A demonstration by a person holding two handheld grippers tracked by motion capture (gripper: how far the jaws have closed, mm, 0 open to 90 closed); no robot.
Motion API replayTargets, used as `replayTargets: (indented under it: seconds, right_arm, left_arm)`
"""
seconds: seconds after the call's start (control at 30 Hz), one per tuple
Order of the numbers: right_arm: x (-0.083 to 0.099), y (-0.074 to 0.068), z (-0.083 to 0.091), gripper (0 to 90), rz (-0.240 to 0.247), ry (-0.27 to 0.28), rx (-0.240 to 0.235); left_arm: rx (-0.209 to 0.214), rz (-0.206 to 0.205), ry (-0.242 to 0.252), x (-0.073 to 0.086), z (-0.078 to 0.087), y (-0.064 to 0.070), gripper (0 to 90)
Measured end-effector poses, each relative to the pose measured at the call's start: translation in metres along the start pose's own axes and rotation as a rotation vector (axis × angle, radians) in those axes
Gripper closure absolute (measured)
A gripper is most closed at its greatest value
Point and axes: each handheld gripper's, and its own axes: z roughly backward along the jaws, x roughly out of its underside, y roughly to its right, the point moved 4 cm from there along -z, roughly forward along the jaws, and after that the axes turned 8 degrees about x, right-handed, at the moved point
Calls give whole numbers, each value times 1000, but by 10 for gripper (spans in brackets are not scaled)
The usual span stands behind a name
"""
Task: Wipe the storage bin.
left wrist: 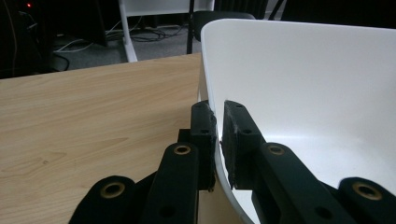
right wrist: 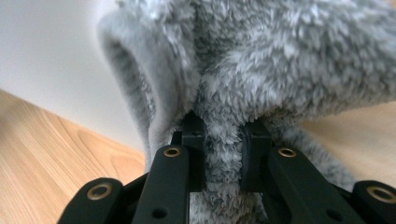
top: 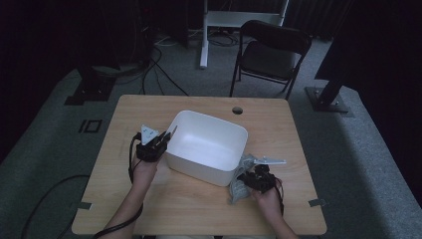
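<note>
**Tub steadied, cloth pinched beside it**

Nearest the person, the right tool (top: 255, 178) is clenched on a grey fluffy cloth (top: 242, 179) lying on the bench (top: 199, 209) against the white tub (top: 206, 146), likely to lift it in. The left tool (top: 160, 141) clamps the tub's rim, steadying it. Its own view shows the wall between the jaws; the high view shows the tub bare inside.
</note>
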Motion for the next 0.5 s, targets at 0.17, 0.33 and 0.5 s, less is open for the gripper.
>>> replayTargets:
  seconds: [0.17, 0.33, 0.5]
  right_arm:
    - [-20, 2, 16, 763, 12, 112, 10]
    - [-24, 3, 8, 766, 44, 112, 35]
    - [-26, 3, 5, 769, 66, 116, 59]
  left_arm:
    - [10, -11, -8, -1, -1, 0, 829]
    - [17, -18, -19, -1, 0, 0, 827]
    - [13, -19, -20, -1, -1, 0, 826]
